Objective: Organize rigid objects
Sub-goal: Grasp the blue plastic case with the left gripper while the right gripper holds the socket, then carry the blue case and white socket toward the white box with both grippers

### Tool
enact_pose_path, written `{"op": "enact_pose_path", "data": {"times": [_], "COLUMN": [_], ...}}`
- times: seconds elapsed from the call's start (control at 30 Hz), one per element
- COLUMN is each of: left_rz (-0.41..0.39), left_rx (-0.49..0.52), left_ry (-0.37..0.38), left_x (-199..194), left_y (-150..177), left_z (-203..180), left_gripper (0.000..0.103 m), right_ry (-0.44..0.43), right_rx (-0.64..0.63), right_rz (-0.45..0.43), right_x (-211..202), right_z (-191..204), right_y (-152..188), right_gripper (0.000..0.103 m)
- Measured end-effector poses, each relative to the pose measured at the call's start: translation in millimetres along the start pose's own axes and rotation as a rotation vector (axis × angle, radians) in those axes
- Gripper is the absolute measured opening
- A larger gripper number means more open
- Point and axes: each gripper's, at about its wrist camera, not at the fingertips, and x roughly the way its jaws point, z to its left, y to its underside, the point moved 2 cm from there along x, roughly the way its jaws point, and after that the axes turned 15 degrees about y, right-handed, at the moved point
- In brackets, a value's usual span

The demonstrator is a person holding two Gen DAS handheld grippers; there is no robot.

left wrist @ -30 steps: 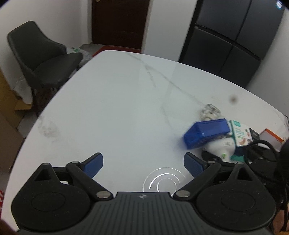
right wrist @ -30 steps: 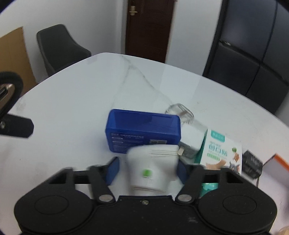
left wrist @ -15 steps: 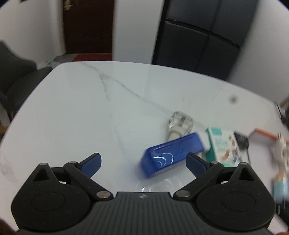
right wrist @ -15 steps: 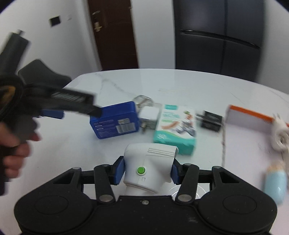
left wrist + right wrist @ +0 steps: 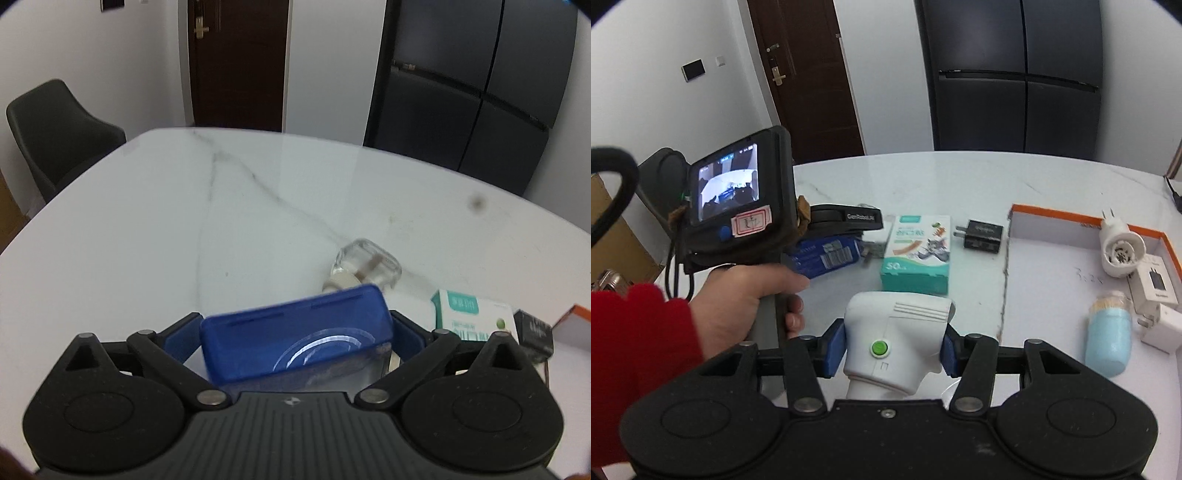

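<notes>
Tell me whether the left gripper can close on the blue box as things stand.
Probably yes. The blue box already sits between the open fingers of the left gripper, with nothing between pads and box. The clear-capped plug lies just behind it, clear of the fingers.

Red sleeve (image 5: 639, 332), black blue-padded gripper (image 5: 892, 349)

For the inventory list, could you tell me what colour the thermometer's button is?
Green, ringed in white; clearest in the right wrist view.
</notes>
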Motion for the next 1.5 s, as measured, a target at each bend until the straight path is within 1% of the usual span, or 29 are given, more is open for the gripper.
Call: {"op": "enact_pose_path", "data": {"times": [0.03, 0.1, 0.17, 0.27, 0.4, 0.5, 0.7, 0.8, 0.9, 1.17, 1.5], "left_rz": [-0.005, -0.012, 0.004, 0.031, 0.051, 0.075, 0.124, 0.128, 0.119, 0.091, 0.079], "left_rx": [0.002, -0.005, 0.009, 0.032, 0.077, 0.105, 0.104, 0.114, 0.113, 0.132, 0.162], "left_ry": [0.007, 0.038, 0.04, 0.047, 0.075, 0.117, 0.117, 0.105, 0.104, 0.128, 0.155], "left_x": [0.5, -0.5, -0.4, -10.3, -38.0, -57.8, -103.8, -122.2, -131.8, -157.6, -166.5], "left_y": [-0.2, -1.0, -0.2, 4.1, 5.8, 5.1, 13.8, 21.1, 22.5, 27.2, 32.3], "left_z": [2.1, 7.4, 7.0, 9.6, 7.9, 0.4, -3.2, -9.3, -14.0, -24.7, -37.5], "left_gripper": [0.103, 0.098, 0.098, 0.097, 0.097, 0.097, 0.098, 0.098, 0.098, 0.098, 0.098], "right_ry": [0.002, 0.006, 0.01, 0.002, -0.012, -0.032, -0.038, -0.037, -0.042, -0.035, 0.001], "right_rx": [0.001, 0.005, 0.013, 0.012, 0.001, 0.0, -0.009, 0.0, 0.004, 0.016, 0.06], "right_rz": [0.004, 0.015, 0.024, 0.019, 0.003, -0.008, -0.037, -0.053, -0.061, -0.09, -0.094], "right_x": [-0.3, -0.8, -0.8, -1.5, -2.8, -4.8, -16.7, -25.7, -35.2, -59.7, -69.8], "right_z": [-2.8, -8.9, -14.5, -19.4, -19.9, -19.0, -17.7, -20.2, -21.8, -24.2, -37.8], "right_y": [1.8, 5.6, 7.1, 5.2, -2.4, -8.7, -19.3, -24.8, -28.3, -32.5, -25.4], "right_gripper": [0.061, 0.061, 0.061, 0.061, 0.061, 0.061, 0.061, 0.061, 0.061, 0.061, 0.061]}}
